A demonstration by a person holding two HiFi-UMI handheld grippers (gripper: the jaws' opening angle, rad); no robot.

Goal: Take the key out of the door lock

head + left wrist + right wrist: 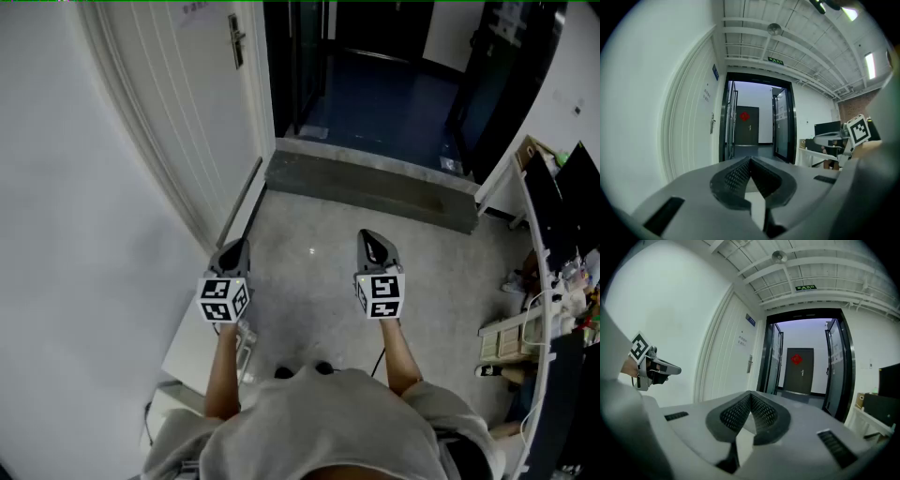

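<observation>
A white door stands at the left, with its handle and lock plate far ahead of me. The same lock plate shows small in the left gripper view, and as the lock plate in the right gripper view. No key can be made out at this distance. My left gripper and right gripper are held side by side at waist height, both shut and holding nothing. The left gripper has its fingertips touching, and so does the right gripper.
A dark grey threshold step crosses the open doorway ahead. Beyond it runs a dark corridor to a dark door with a red ornament. A cluttered desk lines the right side. A white wall is close on the left.
</observation>
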